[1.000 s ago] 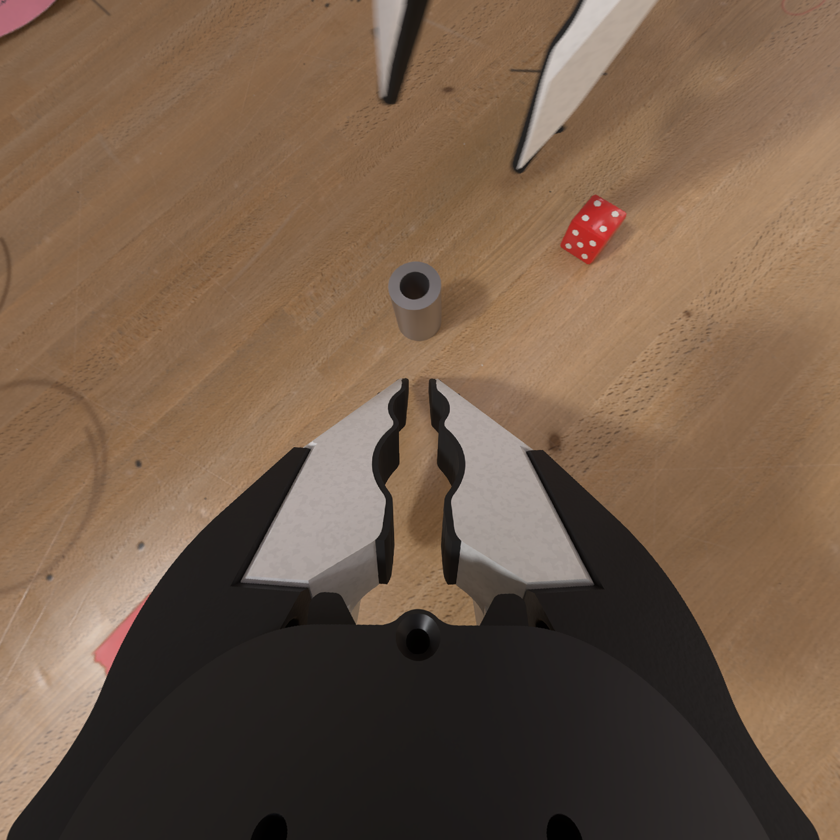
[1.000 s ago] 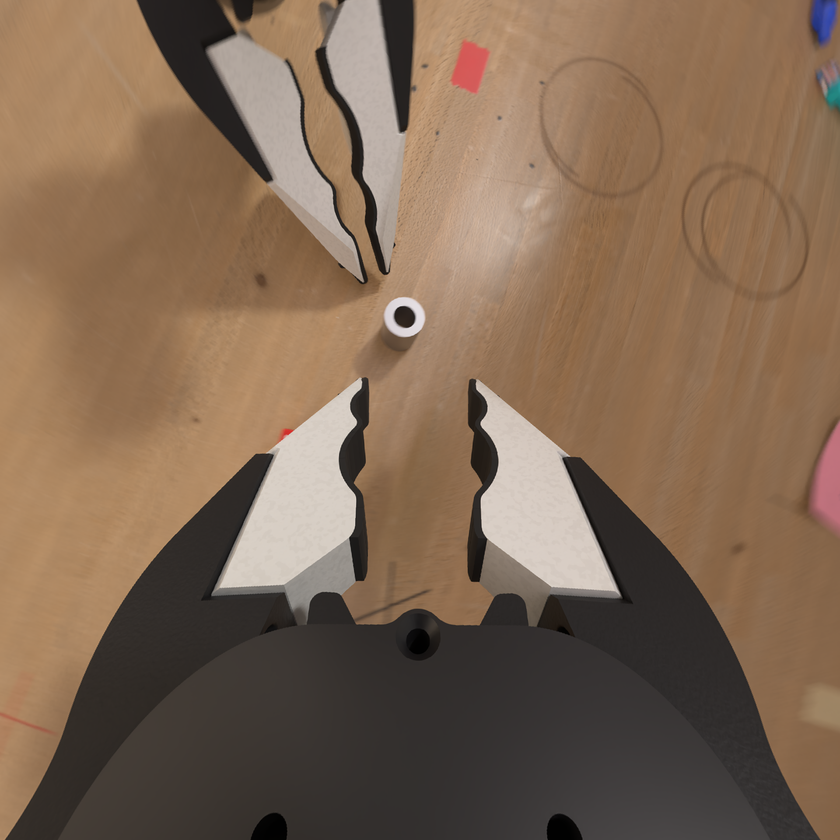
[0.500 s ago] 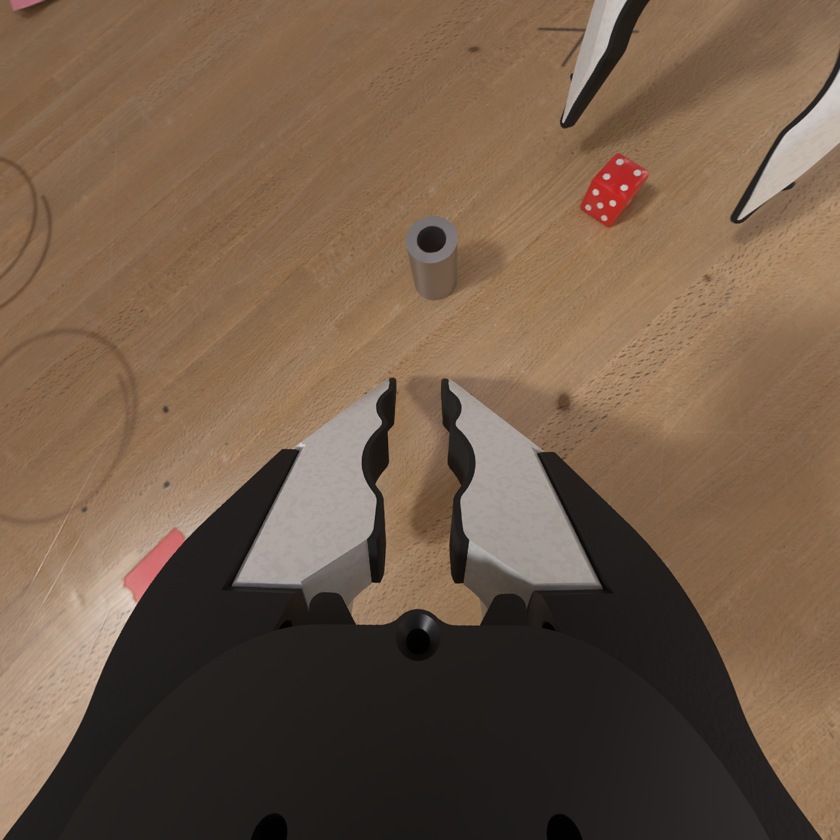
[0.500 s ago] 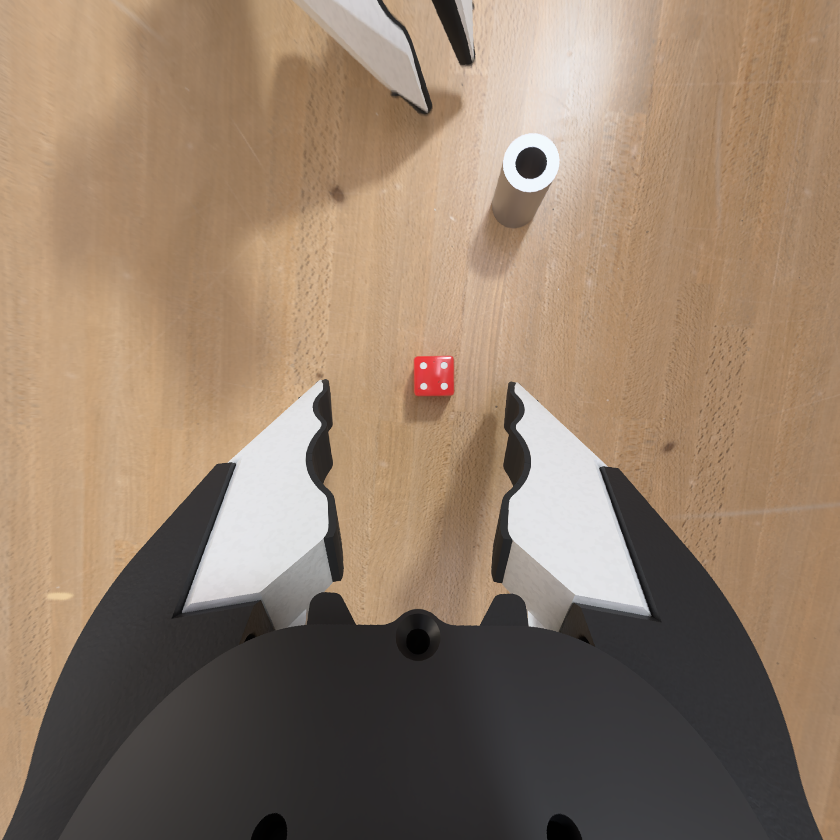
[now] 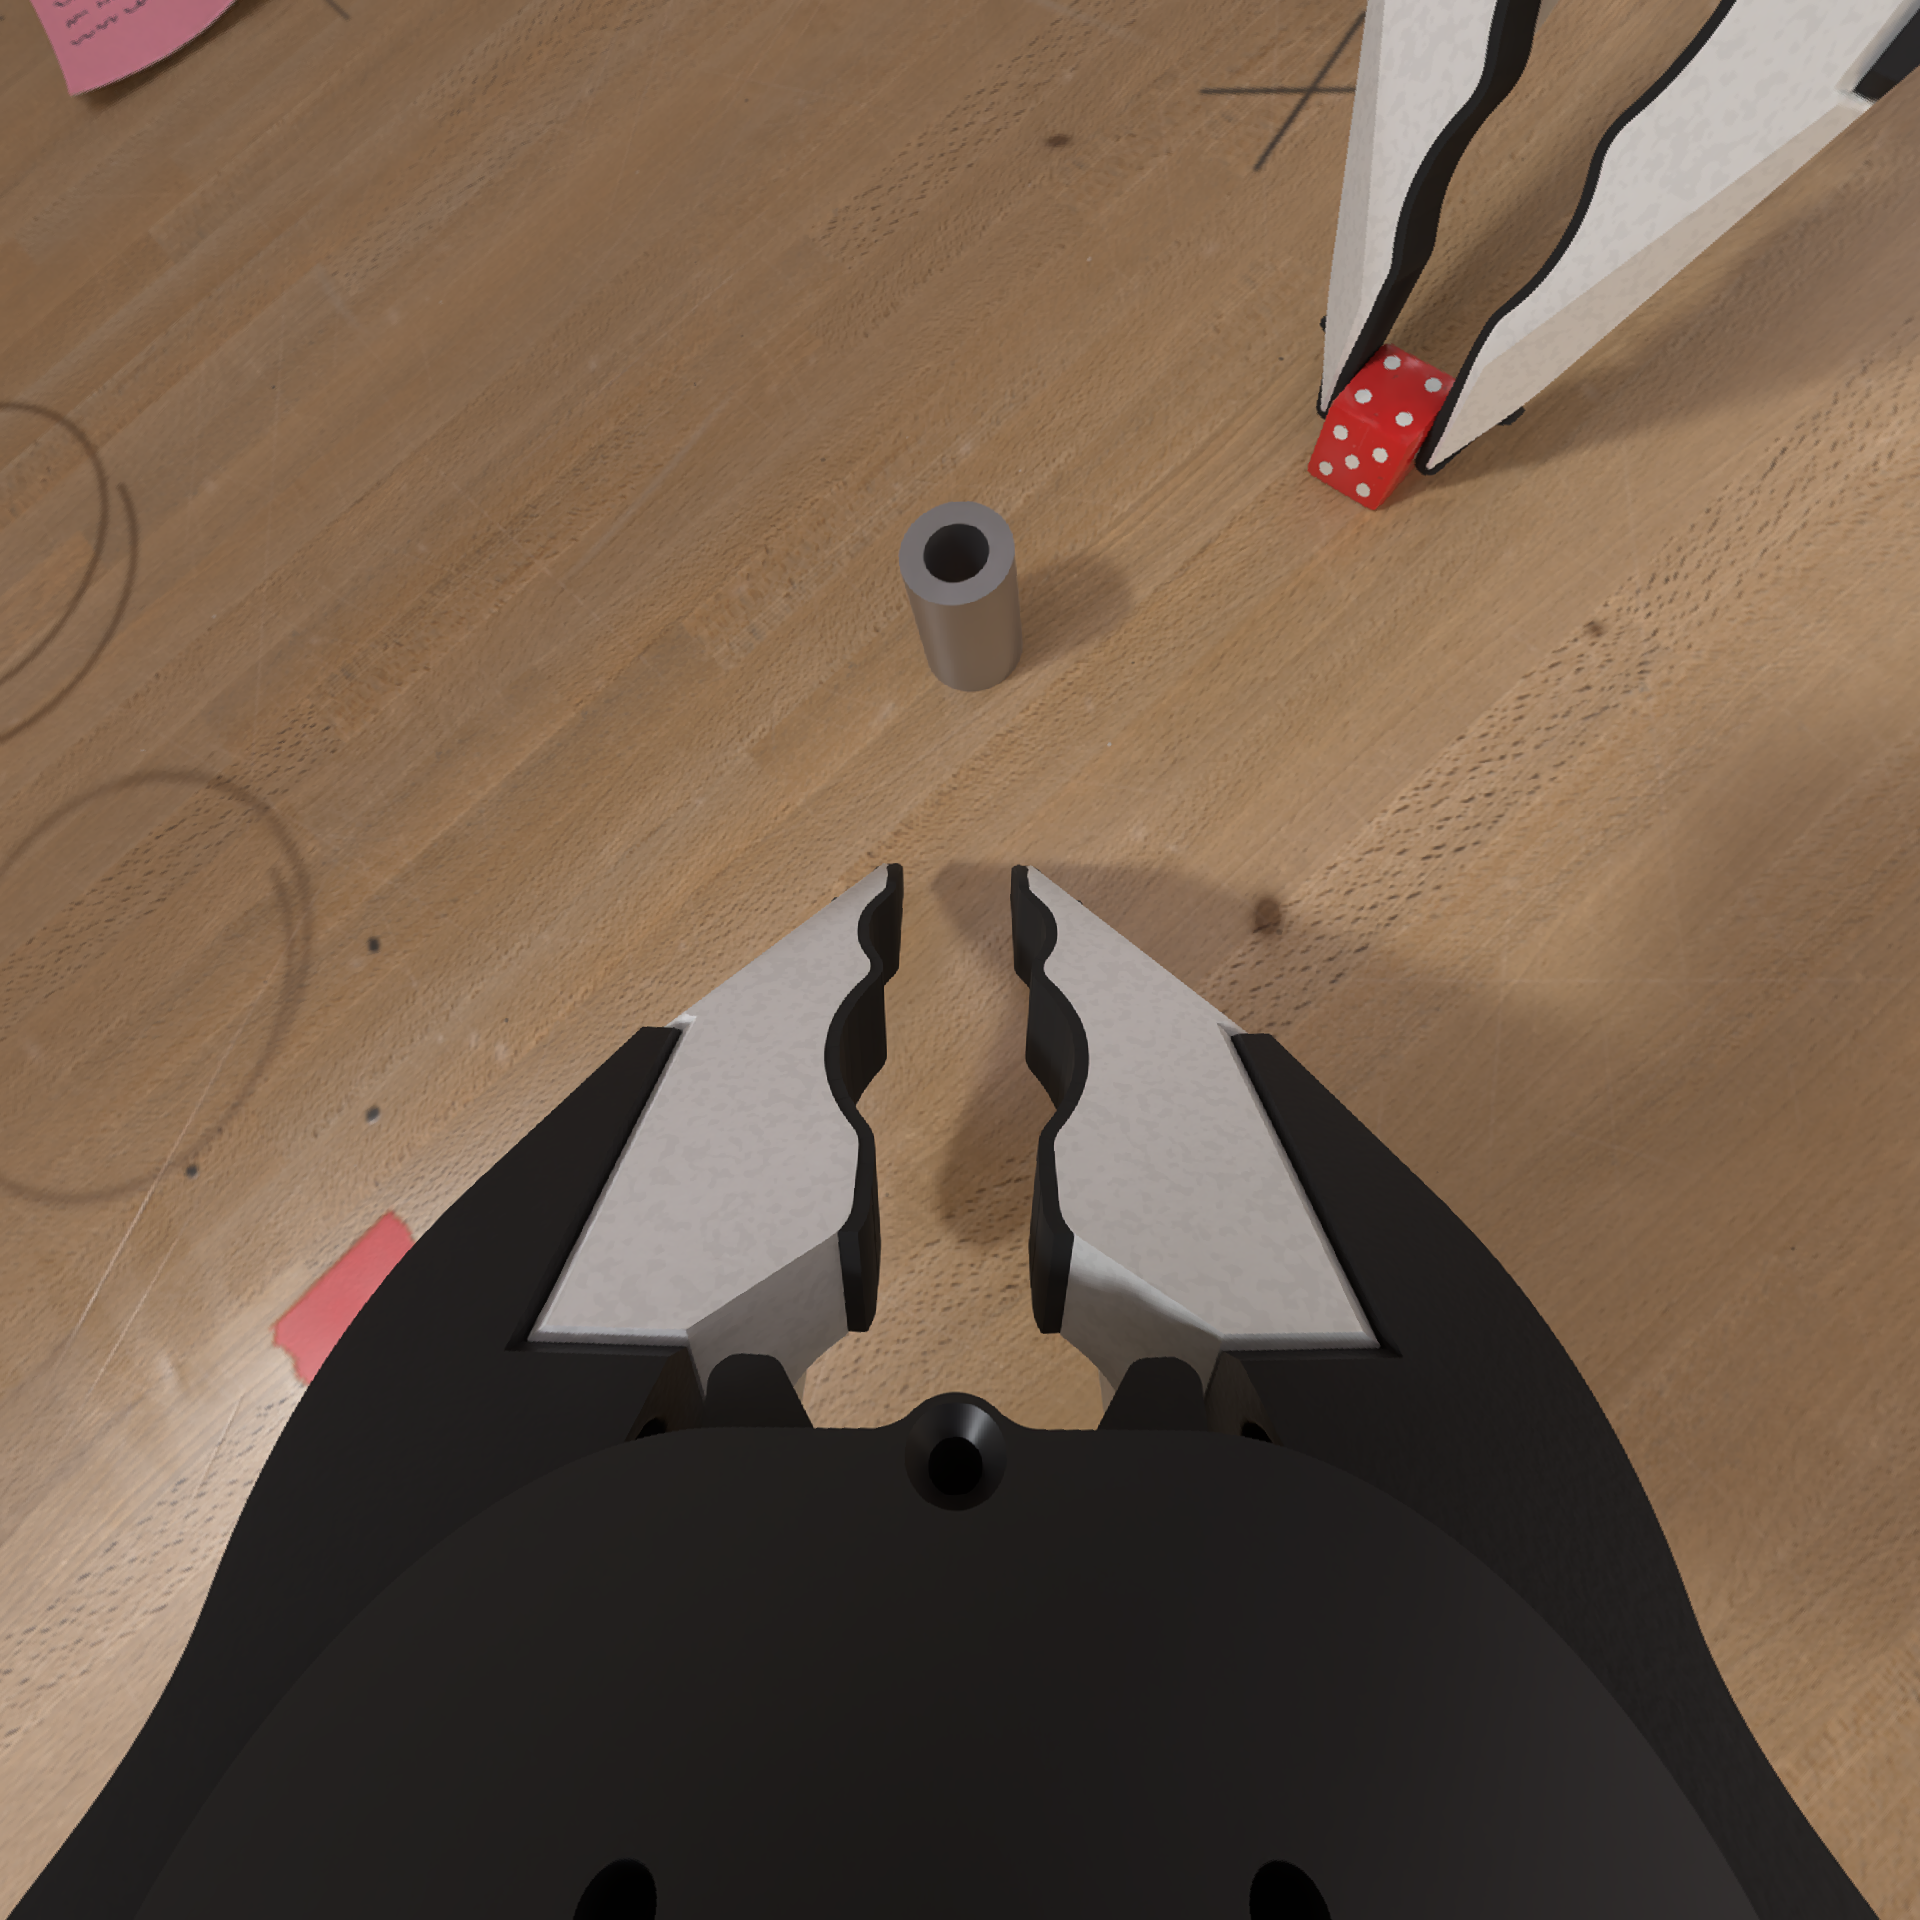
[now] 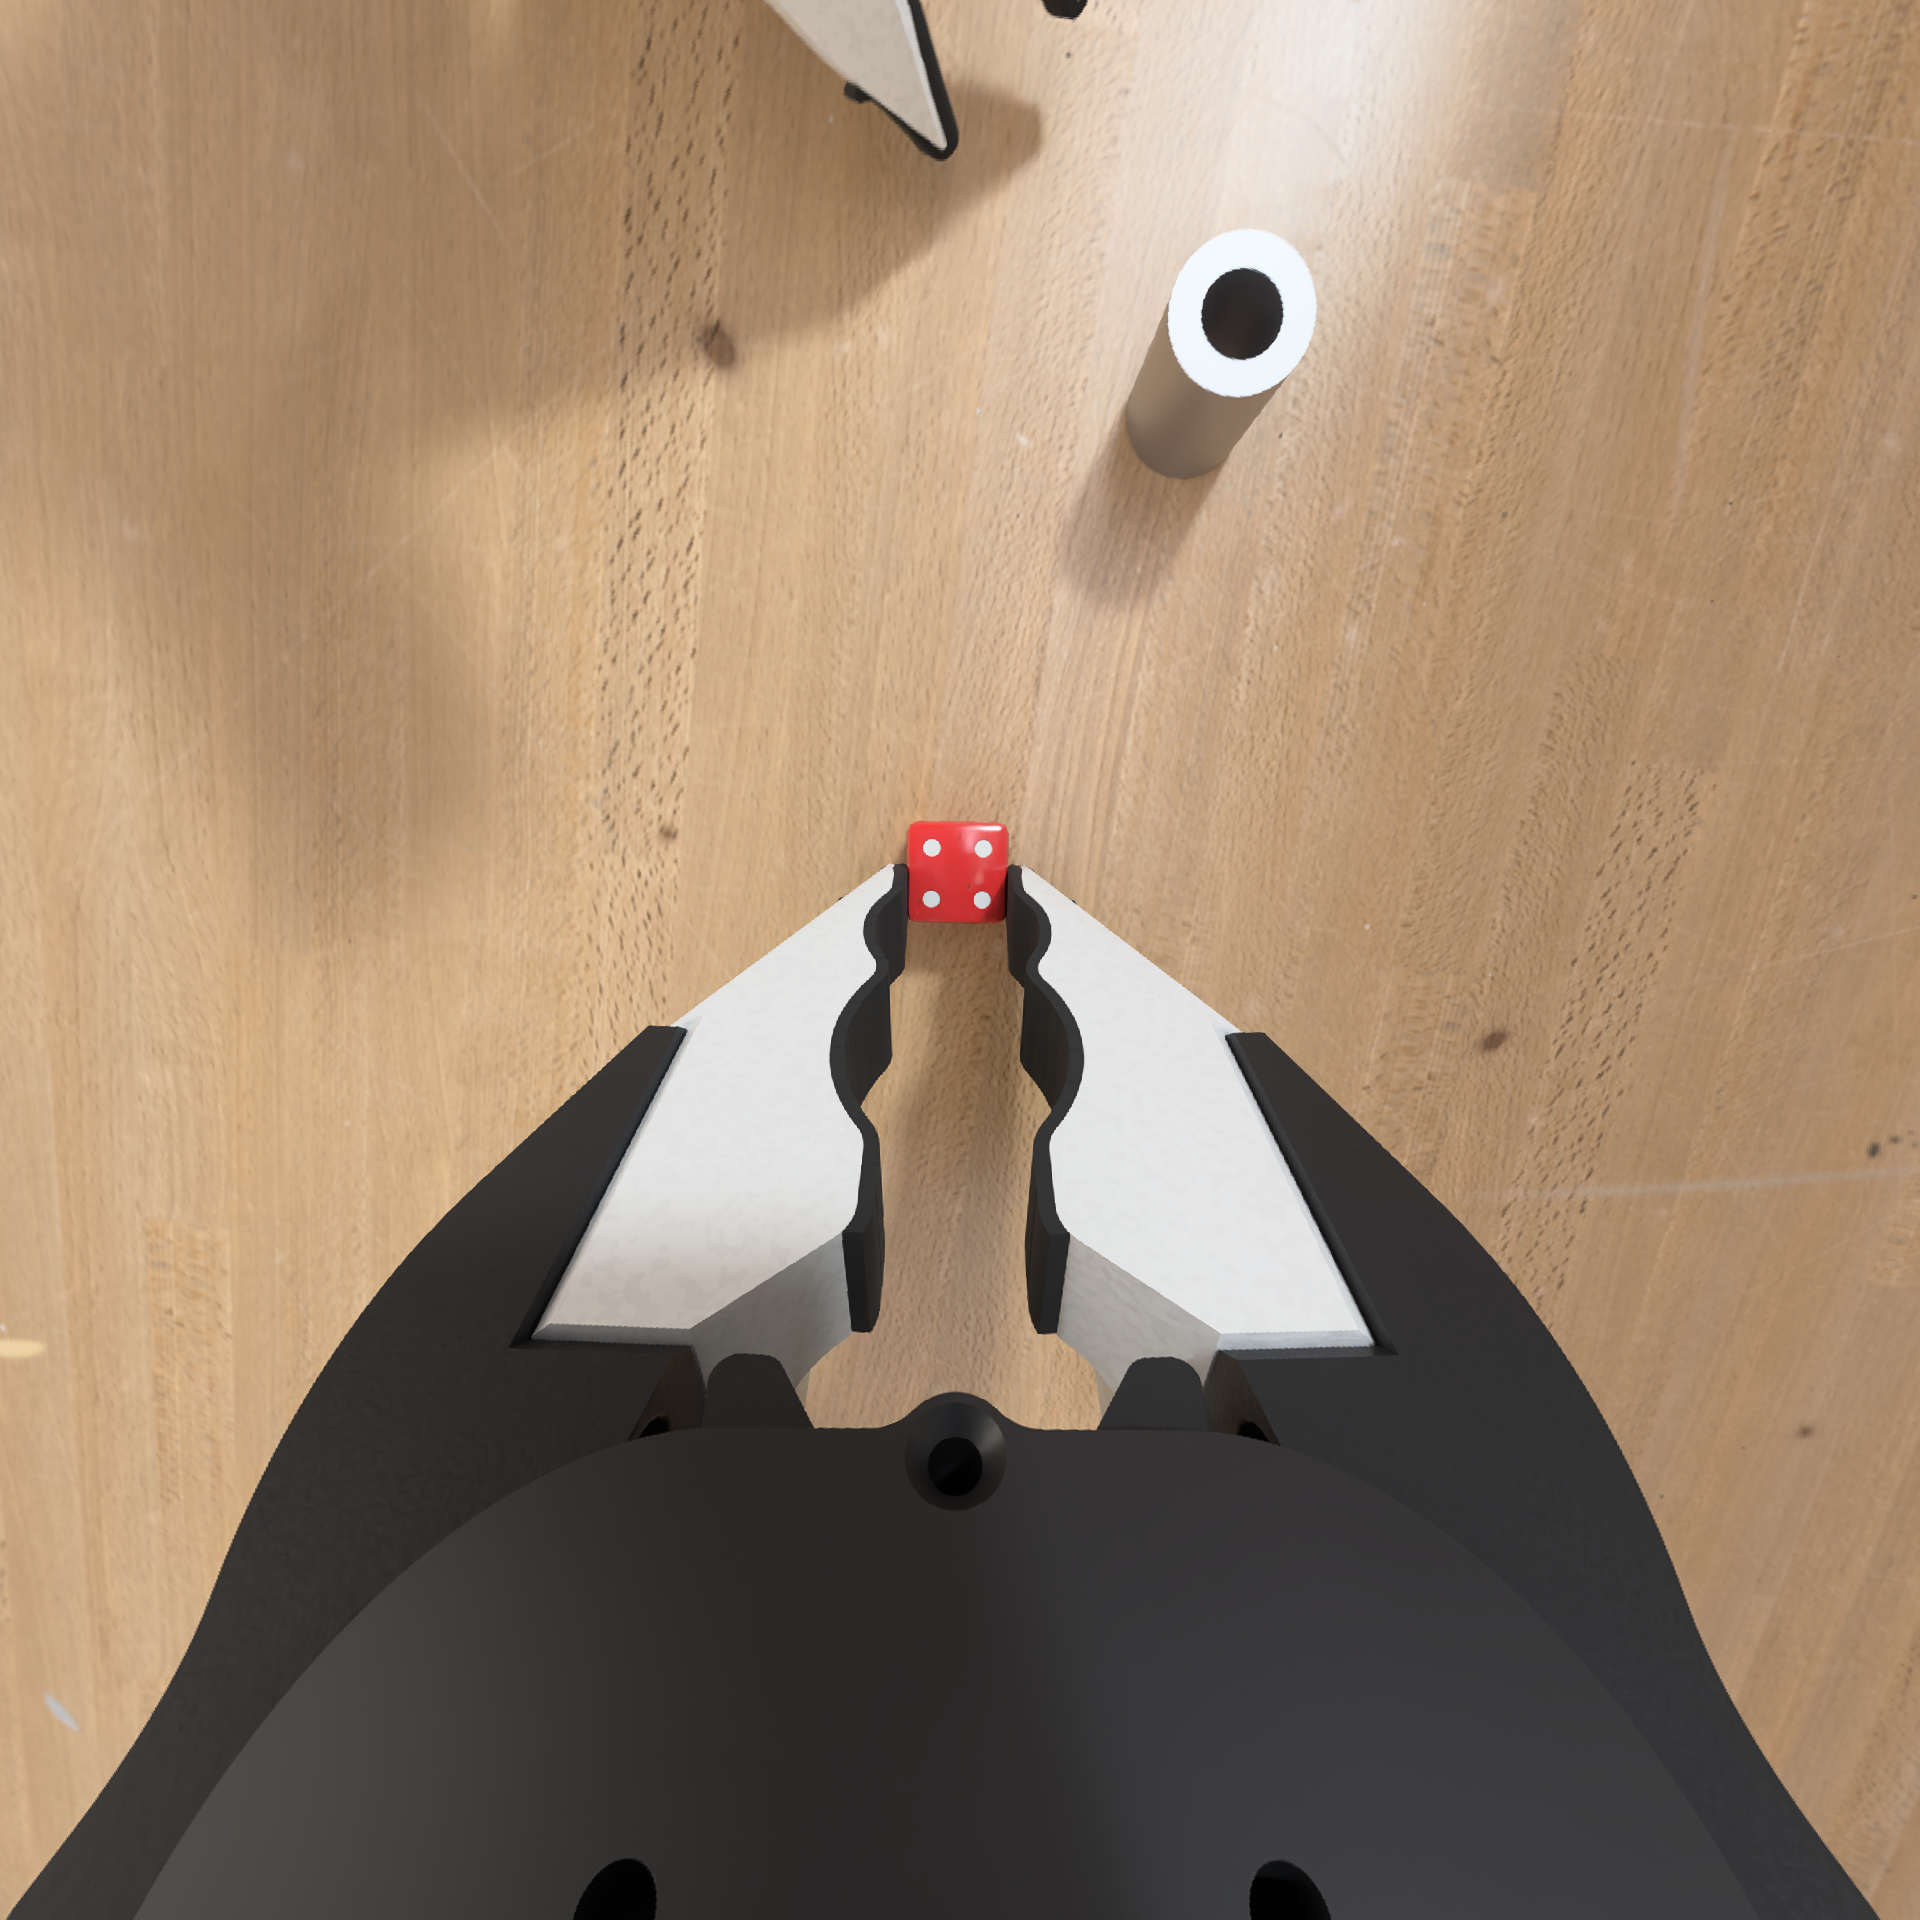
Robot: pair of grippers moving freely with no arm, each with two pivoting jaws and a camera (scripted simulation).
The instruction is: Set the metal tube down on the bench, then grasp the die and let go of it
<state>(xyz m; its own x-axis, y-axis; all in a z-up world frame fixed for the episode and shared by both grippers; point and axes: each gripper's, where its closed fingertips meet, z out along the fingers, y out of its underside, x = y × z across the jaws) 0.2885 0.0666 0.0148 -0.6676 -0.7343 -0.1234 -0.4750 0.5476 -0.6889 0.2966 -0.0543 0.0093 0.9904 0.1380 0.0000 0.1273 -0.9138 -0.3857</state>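
A grey metal tube (image 5: pixel 961 597) stands upright on the wooden bench (image 5: pixel 520 416), free of both grippers; it also shows in the right wrist view (image 6: pixel 1216 353). A small red die (image 6: pixel 957 871) with white pips sits on the bench. My right gripper (image 6: pixel 957 883) is shut on the die, its fingertips pressed on two opposite sides. In the left wrist view the die (image 5: pixel 1369 431) shows between the right gripper's fingertips (image 5: pixel 1351 364). My left gripper (image 5: pixel 956 883) is empty, jaws a little apart, just short of the tube.
A pink paper note (image 5: pixel 125 36) lies at the far left. A red tape piece (image 5: pixel 338 1294) lies beside my left gripper. Dark ring stains (image 5: pixel 145 977) and a pencilled cross (image 5: pixel 1299 94) mark the bench. A left fingertip (image 6: pixel 894 78) shows at the right wrist view's top.
My right gripper moved over to the die, came down around it and closed on it. My left gripper backed away from the tube and opened slightly.
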